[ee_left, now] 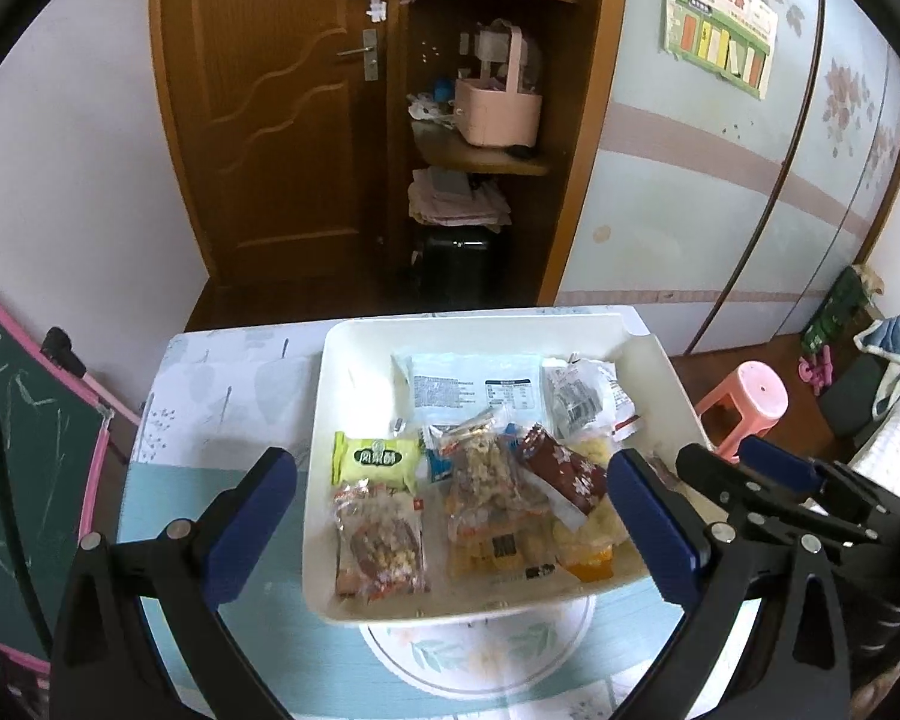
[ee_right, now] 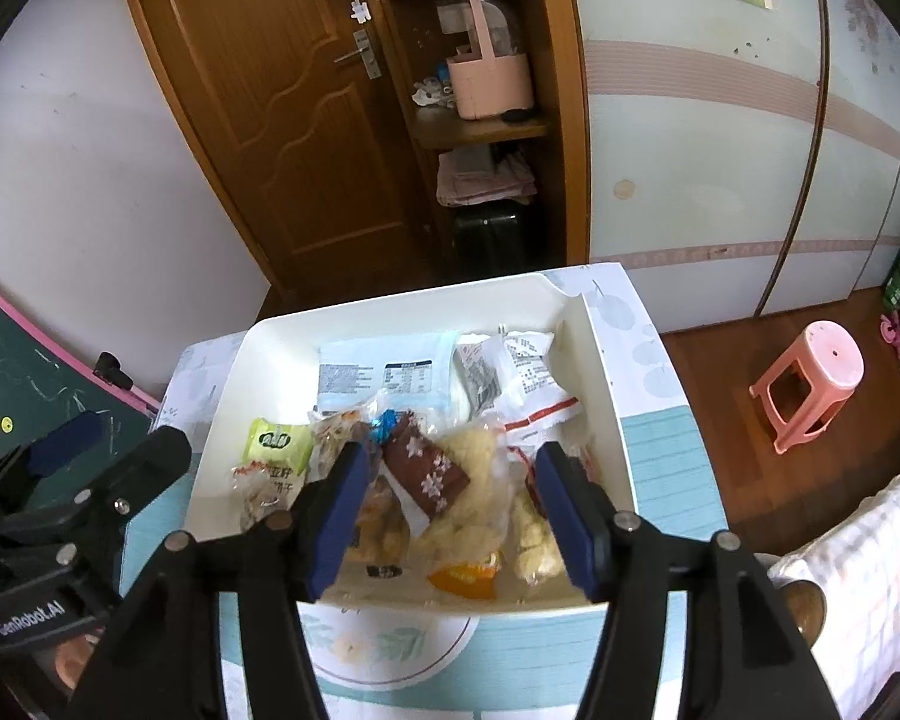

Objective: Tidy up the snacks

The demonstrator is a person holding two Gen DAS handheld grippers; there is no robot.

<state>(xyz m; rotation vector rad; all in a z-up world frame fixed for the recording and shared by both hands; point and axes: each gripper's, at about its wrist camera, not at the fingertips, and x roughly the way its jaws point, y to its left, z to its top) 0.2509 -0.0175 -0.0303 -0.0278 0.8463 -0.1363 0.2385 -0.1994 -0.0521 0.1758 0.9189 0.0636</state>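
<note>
— Left wrist view first: left tongs [ee_left: 450, 510] spread as wide as possible, nothing pinched, hovering over the near end of the white bin [ee_left: 354, 354]. Left blue pad outside the bin's left wall, right pad above the right-hand packets.

— And the snacks?

— All inside the bin, on the desk [ee_left: 222, 384] with its leaf-print cover. Green biscuit packet [ee_left: 378, 459] near-left, clear nut-mix bag [ee_left: 381, 546] just nearer than it, brown blossom-print packet [ee_left: 561, 471] toward the right, lying across a heap of clear bags. Pale blue flat pack [ee_left: 468, 387] at the far end, label side up, white wrappers [ee_left: 588, 399] beside it to the right.

— Right wrist view?

— Right tongs [ee_right: 450, 507] about half spread, gripping nothing, poised over the near-right part of the bin [ee_right: 600, 372]. Brown blossom-print packet [ee_right: 426, 474] and yellow puffed snack bag [ee_right: 468, 498] lying between the pads, untouched as far as can be told. Green packet [ee_right: 279, 438] off to the left.

— Anything else?

— Pink stool [ee_right: 810, 378] on the wooden floor, well right of the desk. Chalkboard [ee_left: 24, 438] at far left. Wooden door [ee_left: 282, 114] and corner shelves with a pink basket [ee_left: 498, 108] beyond.
</note>
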